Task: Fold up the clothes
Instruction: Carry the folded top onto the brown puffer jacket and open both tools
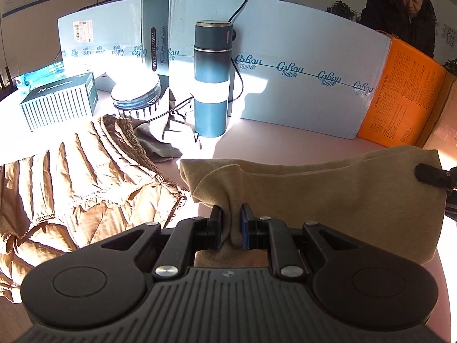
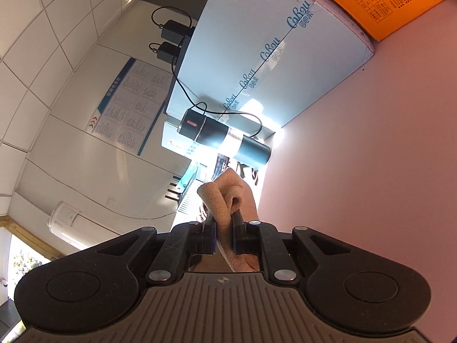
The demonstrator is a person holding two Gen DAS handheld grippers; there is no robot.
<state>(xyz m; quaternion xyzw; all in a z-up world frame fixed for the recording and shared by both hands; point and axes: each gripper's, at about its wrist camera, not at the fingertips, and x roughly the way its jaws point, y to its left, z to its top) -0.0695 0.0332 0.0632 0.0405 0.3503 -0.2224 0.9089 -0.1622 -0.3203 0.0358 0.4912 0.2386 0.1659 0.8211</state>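
A beige knit garment (image 1: 328,194) is held stretched above the pink table (image 1: 300,143). My left gripper (image 1: 232,223) is shut on its left corner, the cloth bunched between the jaws. The right gripper's finger (image 1: 431,175) shows at the cloth's far right edge. In the right wrist view, rolled sideways, my right gripper (image 2: 224,228) is shut on a bunched fold of the same beige cloth (image 2: 225,194). A shiny brown quilted jacket (image 1: 71,185) lies crumpled on the table at the left.
A blue thermos (image 1: 212,85) stands behind the cloth, with a cable, a grey cloth (image 1: 160,143), a round white device (image 1: 137,94) and a dark box (image 1: 60,100). Large pale blue cartons (image 1: 300,71) and an orange box (image 1: 405,94) wall the back. A person (image 1: 405,8) sits beyond.
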